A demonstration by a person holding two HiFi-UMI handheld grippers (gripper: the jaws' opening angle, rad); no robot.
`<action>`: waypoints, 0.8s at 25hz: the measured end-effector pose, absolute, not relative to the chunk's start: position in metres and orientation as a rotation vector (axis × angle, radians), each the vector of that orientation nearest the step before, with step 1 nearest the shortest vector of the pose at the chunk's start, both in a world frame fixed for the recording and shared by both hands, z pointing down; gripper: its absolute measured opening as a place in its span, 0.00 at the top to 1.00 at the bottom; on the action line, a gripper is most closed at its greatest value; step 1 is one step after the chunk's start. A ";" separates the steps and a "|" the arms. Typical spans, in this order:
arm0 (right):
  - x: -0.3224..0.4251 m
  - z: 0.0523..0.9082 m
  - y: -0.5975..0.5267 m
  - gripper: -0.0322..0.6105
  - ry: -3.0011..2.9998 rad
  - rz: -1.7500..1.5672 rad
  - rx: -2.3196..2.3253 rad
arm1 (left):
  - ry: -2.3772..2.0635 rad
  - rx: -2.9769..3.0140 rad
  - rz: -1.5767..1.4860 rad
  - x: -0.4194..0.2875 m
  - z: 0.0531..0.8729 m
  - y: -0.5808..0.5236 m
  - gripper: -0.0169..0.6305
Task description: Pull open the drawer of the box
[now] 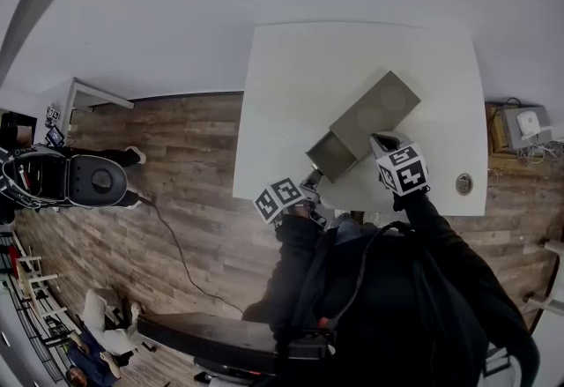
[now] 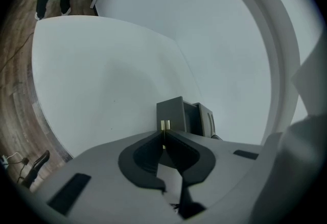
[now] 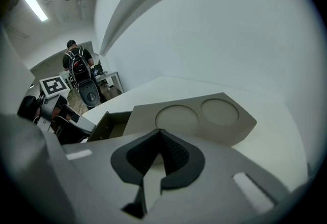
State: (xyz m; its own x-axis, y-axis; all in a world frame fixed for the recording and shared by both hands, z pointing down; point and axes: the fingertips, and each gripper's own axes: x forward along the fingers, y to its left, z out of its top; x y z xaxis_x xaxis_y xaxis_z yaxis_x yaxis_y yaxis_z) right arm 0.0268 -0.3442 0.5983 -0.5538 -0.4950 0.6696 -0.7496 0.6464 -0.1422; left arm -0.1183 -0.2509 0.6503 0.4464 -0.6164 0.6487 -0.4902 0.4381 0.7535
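Two grippers: your left gripper (image 2: pixel 163 131) is pinching the drawer (image 2: pixel 171 110) knob (image 2: pixel 164 125), drawer sliding axis running along the box (image 3: pixel 204 116) toward the desk (image 1: pixel 291 68) near edge. Your right gripper (image 3: pixel 161 133) fingers are pressing together, empty.

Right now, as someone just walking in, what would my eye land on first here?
A tan box with two round recesses in its top lies on the white table, its drawer pulled out toward the person. The left gripper is shut on the drawer's small brass handle, while the right gripper, jaws together and empty, is poised at the box's top.
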 end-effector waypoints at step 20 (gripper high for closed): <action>0.025 0.597 -0.344 0.96 -2.277 0.556 0.973 | -1.153 1.148 -0.117 -0.137 0.654 -0.234 0.94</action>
